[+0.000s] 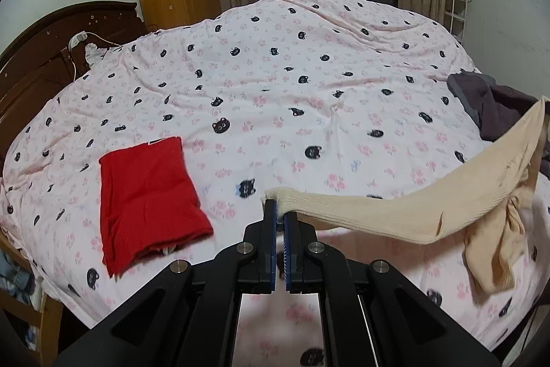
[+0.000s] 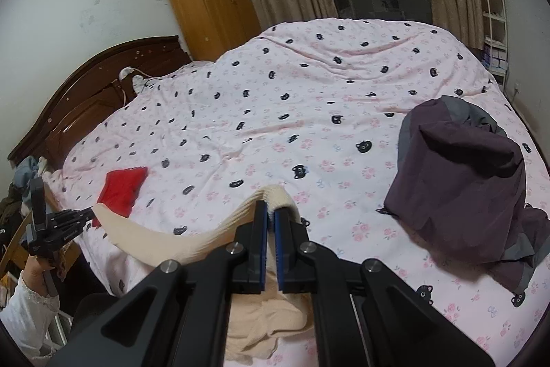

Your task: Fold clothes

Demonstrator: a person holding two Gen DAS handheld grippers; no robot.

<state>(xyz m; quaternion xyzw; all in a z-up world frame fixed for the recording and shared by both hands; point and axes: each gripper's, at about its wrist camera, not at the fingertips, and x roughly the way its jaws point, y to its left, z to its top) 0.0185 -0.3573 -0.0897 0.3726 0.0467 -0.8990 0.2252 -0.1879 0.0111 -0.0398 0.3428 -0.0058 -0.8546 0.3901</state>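
Over the bed [image 1: 275, 92] | both tongs [image 1: 280, 207] [image 2: 270, 208] pinching cream garment [image 1: 395, 212] | red garment [image 1: 147, 195] folded

Both wrist views look down along their claws across the pink bedspread [image 1: 275, 85], sharing the red cloth [image 2: 122, 191].

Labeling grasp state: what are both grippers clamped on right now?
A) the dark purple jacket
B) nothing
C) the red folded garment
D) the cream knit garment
D: the left gripper and right gripper each pinch an edge of the cream knit garment, stretched between them above the bed.
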